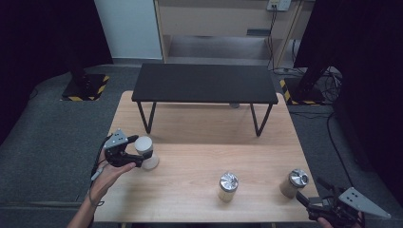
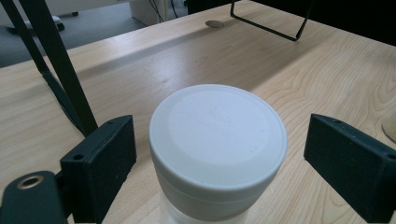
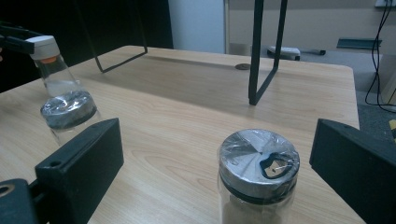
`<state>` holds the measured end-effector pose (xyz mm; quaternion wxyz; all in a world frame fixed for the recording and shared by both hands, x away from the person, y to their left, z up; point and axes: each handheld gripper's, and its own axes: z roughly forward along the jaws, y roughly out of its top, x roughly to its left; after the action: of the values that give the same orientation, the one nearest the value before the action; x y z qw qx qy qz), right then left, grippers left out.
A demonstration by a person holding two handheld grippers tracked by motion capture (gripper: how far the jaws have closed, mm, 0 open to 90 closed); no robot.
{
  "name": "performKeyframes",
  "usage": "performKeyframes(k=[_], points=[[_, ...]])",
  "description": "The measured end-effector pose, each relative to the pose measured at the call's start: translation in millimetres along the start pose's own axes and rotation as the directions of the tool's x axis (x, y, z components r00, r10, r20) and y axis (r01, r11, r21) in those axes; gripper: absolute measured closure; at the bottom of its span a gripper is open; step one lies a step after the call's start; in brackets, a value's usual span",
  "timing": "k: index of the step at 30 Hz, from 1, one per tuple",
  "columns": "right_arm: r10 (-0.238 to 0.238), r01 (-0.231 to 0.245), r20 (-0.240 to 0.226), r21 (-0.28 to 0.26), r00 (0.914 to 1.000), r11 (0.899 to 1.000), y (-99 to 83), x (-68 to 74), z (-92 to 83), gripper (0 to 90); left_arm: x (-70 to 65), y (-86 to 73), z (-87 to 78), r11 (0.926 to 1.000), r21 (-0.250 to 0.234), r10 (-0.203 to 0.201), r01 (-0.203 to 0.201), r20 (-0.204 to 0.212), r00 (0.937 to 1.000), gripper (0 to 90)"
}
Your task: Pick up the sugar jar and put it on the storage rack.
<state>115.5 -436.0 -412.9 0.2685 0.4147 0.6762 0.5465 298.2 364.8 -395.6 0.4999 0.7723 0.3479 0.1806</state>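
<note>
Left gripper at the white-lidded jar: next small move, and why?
Probably close the jaws on the white-lidded jar. In the left gripper view the left gripper straddles the lid, one jaw on each side, with a gap showing on both sides, so the pads are not pressing yet. The jar stands upright on the table, roughly centred between the jaws.

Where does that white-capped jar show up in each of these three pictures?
High view: the white-capped jar stands at the table's left, between the left gripper's jaws.
Left gripper view: low in the centre, between the two black jaws.
Right gripper view: far upper left.
Shared landmark: the black stand.
</note>
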Motion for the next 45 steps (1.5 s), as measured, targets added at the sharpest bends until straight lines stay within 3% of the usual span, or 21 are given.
performKeyframes(k=[11,16,20,34,45], points=[[0.001,-0.001,-0.001,0.002,1.0,1.0,0.4,0.5,0.0,3.4,0.3,-6.7,6.6,1.0,-0.007,-0.002,0.002,-0.003,1.0,15.5],[-0.001,0.001,-0.001,0.006,1.0,1.0,0.6,0.5,0.8,3.5,0.5,-10.0,7.3,0.9998,-0.021,-0.006,0.006,0.003,1.0,22.4],[0.0,0.0,-0.001,0.004,1.0,1.0,0.6,0.6,0.6,3.5,-2.5,-11.1,6.9,0.9997,-0.026,0.004,-0.005,-0.018,0.9998,31.5],[-0.002,0.002,0.0,0.005,1.0,1.0,0.6,0.7,0.9,3.5,-2.8,-8.2,6.1,0.9998,-0.017,0.004,-0.004,-0.02,0.9998,32.0],[-0.004,0.004,-0.003,0.008,1.0,1.0,1.0,0.7,1.6,3.9,-0.4,9.0,4.8,0.9997,0.002,0.022,-0.022,0.041,0.9989,32.0]])
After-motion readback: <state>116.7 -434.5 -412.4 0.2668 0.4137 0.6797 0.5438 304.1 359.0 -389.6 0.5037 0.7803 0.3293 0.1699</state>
